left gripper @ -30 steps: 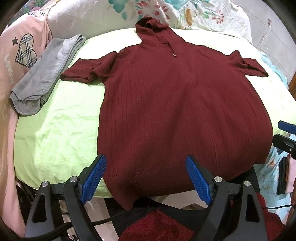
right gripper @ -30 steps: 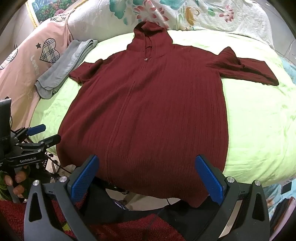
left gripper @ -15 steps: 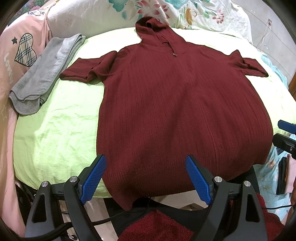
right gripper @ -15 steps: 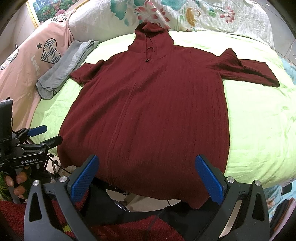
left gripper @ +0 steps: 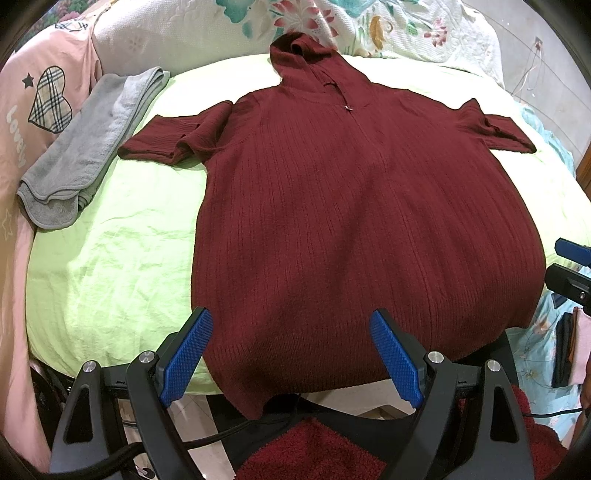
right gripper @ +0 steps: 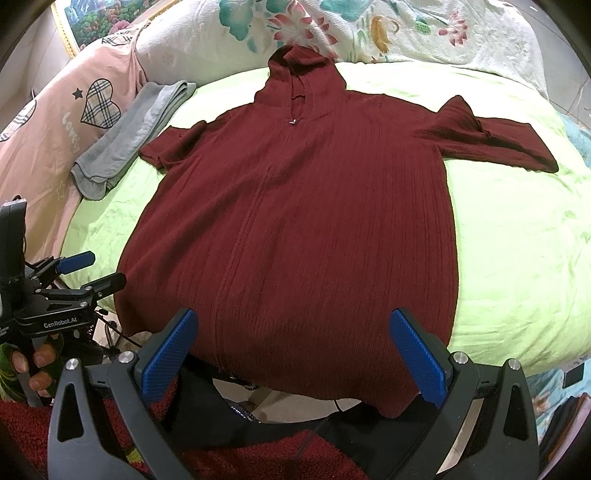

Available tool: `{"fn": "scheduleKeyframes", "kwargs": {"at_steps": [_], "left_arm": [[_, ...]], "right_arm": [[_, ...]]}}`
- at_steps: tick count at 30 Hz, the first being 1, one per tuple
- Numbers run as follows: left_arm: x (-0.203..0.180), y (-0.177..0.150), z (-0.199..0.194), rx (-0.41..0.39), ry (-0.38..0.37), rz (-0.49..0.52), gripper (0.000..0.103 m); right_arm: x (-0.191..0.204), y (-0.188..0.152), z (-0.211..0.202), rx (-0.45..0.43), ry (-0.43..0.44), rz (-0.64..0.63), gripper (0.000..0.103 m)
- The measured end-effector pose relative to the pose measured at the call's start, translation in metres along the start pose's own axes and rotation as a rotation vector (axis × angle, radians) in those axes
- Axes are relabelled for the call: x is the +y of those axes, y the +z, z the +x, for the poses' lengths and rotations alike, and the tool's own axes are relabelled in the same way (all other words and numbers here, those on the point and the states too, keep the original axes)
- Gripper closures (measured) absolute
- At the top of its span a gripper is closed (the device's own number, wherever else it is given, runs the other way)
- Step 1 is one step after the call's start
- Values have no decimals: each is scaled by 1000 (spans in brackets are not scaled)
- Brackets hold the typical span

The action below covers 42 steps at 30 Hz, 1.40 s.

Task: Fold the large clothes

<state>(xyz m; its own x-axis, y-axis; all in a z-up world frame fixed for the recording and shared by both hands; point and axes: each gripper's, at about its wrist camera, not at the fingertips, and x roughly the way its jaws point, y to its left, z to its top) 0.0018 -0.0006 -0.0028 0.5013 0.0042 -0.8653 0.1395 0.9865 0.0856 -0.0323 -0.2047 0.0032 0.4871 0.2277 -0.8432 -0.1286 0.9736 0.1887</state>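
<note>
A dark red ribbed hooded sweater (left gripper: 351, 229) lies flat and face up on a light green sheet (left gripper: 110, 266), hood at the far side, both short sleeves spread out, hem hanging over the near edge. It also shows in the right wrist view (right gripper: 303, 229). My left gripper (left gripper: 291, 354) is open and empty, hovering above the hem on the left side. My right gripper (right gripper: 295, 354) is open and empty above the hem on the right side. The left gripper also shows at the left of the right wrist view (right gripper: 92, 269).
A folded grey towel (left gripper: 88, 147) lies left of the sweater. A pink cover with a plaid heart (left gripper: 48, 99) is at far left. Floral pillows (left gripper: 369, 26) line the far side. The green sheet (right gripper: 517, 258) stretches right of the sweater.
</note>
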Motion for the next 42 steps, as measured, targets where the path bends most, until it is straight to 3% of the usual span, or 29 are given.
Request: {"fn": "scheduleKeyframes", "kwargs": {"at_steps": [12,18,27,42], "left_arm": [[-2,2,5,12,5,6,15],[-2,3,8,57,25,26,15],[-2,5,13,36,-10,15,15],[0,37,38,47,-11,3,14]], "right_arm": [[0,1,0,-3,2,2,0],[0,1,0,-1,2,4,0],[-4,4,3,-6,5,18,0],[-39,19,8,-57,-11,75,0]]}}
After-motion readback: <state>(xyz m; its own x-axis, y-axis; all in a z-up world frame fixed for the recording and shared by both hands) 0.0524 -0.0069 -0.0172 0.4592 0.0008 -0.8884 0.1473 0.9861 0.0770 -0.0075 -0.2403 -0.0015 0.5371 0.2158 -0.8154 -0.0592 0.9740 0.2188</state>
